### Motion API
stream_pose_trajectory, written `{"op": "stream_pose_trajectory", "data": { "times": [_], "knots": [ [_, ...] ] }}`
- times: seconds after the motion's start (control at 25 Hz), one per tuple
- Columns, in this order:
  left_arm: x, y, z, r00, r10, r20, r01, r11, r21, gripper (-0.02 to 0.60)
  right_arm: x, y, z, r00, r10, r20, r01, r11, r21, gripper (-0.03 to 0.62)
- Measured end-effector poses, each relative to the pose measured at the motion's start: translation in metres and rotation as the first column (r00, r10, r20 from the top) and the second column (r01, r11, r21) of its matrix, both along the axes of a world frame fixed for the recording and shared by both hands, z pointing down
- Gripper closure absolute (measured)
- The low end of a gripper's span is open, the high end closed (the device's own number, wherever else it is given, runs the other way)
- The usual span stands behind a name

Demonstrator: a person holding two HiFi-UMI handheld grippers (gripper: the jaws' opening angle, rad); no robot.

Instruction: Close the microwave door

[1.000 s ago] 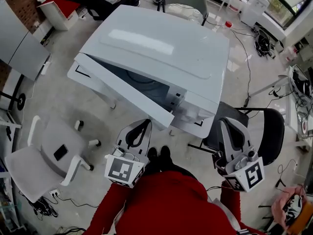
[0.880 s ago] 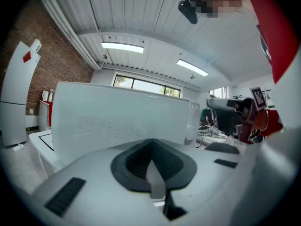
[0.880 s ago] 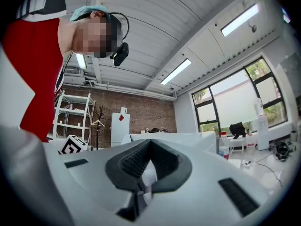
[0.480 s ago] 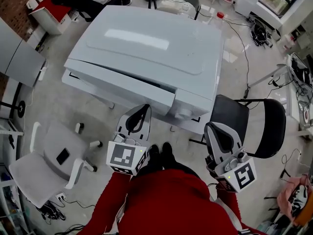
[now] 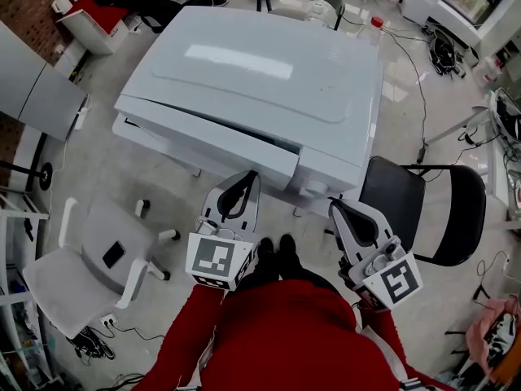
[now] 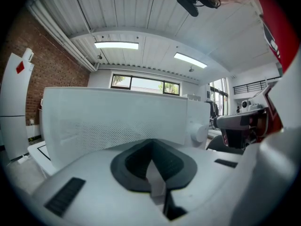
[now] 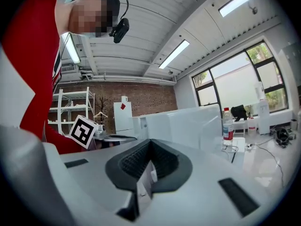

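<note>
the microwave [image 5: 260,72] is the biggest thing here, a white glossy box filling the upper middle of the head view, well above the floor on a support hidden beneath it; a black chair [image 5: 423,210] stands just beside its right front corner and a white chair [image 5: 89,259] sits well apart at lower left; its door [image 5: 203,141] runs along the near face and lies almost flush, with a thin dark seam showing along its top edge, so i judge it nearly home but perhaps not latched; to the right of the door is the control panel with a round knob [image 5: 312,191]; the left gripper [image 5: 249,177] points at the door's right end, very near it, though contact cannot be told; in the left gripper view the dotted window panel fills the background ahead of the tips; its jaws are clenched together on nothing; the right gripper [image 5: 335,207] hangs below the knob, jaws likewise pressed together and empty.

the door looks like a stiff, light panel on a hinge, smooth and slippery, so there is nothing to pinch; i would press flat with the closed tips on the end nearest the knob panel, firmly enough to click the latch yet not shove the whole box.
</note>
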State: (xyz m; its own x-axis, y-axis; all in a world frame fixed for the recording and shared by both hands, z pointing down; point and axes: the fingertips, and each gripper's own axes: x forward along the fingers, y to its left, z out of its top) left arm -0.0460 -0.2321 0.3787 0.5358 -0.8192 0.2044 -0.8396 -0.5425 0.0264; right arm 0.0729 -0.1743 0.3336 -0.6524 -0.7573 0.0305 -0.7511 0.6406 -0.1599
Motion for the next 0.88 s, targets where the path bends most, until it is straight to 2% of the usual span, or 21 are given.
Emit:
{"op": "stream_pose_trajectory", "data": {
  "times": [0.28,0.52,0.88],
  "knots": [
    [0.006,-0.011,-0.002,1.0,-0.008,0.0,0.008,1.0,-0.005,0.572,-0.019,0.0,-0.005,0.995,-0.095,0.013,0.095,0.996,-0.004,0.583],
    [0.006,-0.018,-0.002,1.0,-0.005,-0.011,0.005,1.0,0.01,0.572,-0.031,-0.001,-0.008,0.991,-0.136,0.015,0.136,0.991,-0.001,0.583],
    [0.004,-0.015,-0.002,0.999,-0.01,-0.041,0.011,1.0,0.008,0.572,-0.026,0.008,-0.002,0.991,-0.133,0.001,0.133,0.991,-0.013,0.583]
  ]
}}
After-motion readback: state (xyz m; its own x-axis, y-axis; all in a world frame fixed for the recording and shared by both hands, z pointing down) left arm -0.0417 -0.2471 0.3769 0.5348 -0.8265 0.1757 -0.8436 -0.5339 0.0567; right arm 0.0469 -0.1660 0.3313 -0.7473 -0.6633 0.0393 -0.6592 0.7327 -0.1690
